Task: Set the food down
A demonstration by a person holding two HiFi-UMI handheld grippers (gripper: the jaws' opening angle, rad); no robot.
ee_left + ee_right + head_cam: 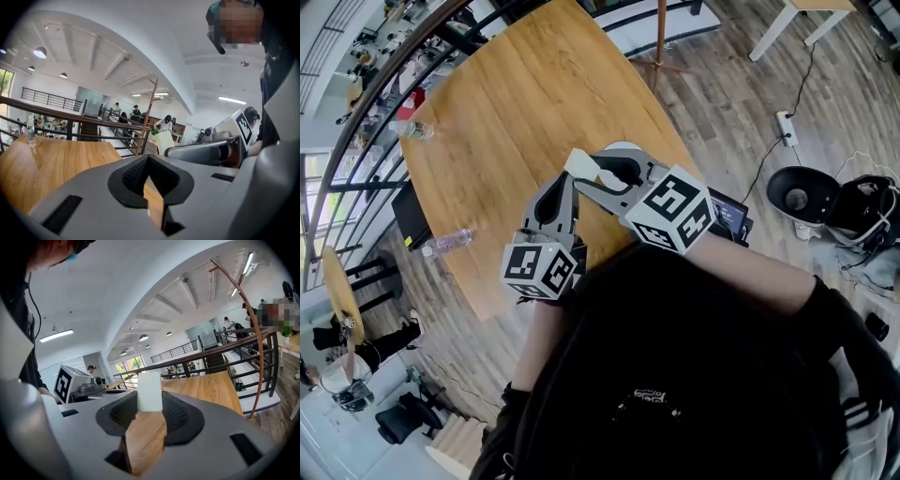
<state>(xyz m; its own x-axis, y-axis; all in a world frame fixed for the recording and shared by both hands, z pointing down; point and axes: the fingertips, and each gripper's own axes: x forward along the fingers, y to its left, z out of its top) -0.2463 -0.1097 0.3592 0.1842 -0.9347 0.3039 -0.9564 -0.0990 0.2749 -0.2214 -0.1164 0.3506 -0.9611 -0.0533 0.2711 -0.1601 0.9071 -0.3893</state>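
1 pale cream-white, smooth-faced rectangular block of food (150, 392) with softly rounded corners stands upright between the 2 dark ribbed pads (181, 412) of the right gripper (150, 405). The pads pinch it on its 2 side faces. Its lower part sits down in the gap between the pads, and its upper end rises clear above them, out past the fingertips. In the head view the block (581, 166) juts from the gripper's tip as a small pale slab, its free end pointing away from the gripper's body.
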